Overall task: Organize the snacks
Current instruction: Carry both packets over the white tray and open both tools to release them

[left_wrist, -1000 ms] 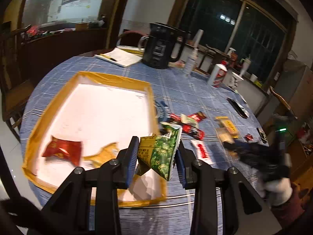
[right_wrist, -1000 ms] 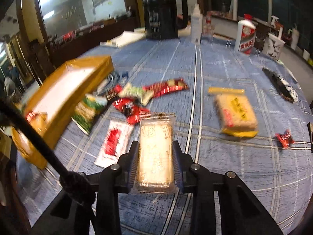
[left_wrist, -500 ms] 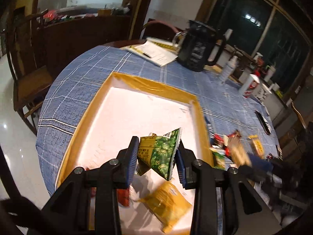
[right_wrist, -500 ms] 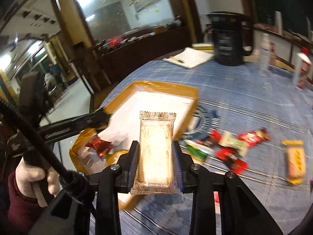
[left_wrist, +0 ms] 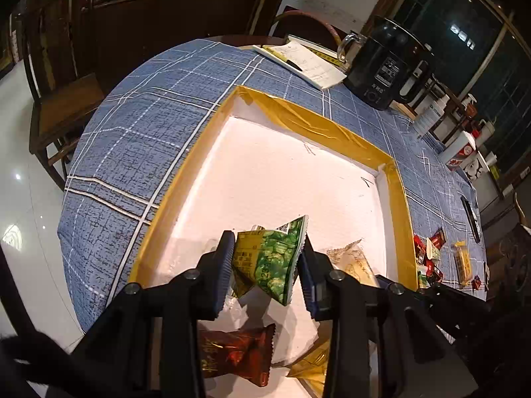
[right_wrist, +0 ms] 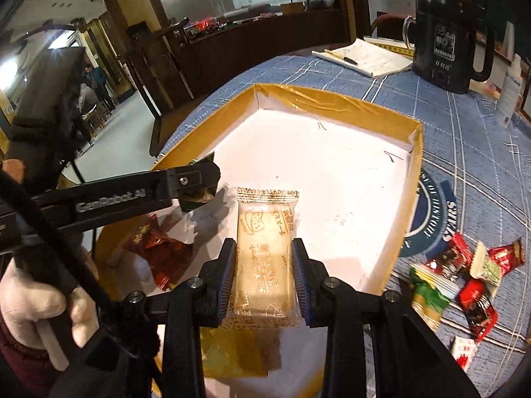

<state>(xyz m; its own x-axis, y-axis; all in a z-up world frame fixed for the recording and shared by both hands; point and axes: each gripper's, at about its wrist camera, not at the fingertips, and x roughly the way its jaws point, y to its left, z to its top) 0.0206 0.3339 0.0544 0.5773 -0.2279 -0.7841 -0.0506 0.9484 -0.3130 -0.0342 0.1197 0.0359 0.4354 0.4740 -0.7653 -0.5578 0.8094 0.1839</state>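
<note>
A round table under a blue checked cloth carries everything. A shallow white tray with yellow-taped walls sits toward its near edge. Along the far edge lie an open notebook with a pen on it and, beside that, a black kettle. Off the tray's right wall a small heap of loose snack packets lies on the cloth. Bottles and a white jar stand along the far right edge.

A home dining room at night. A round table under a blue checked cloth carries a black kettle and notepad at its far edge, with wooden chairs, a dark sideboard and unlit windows around.
</note>
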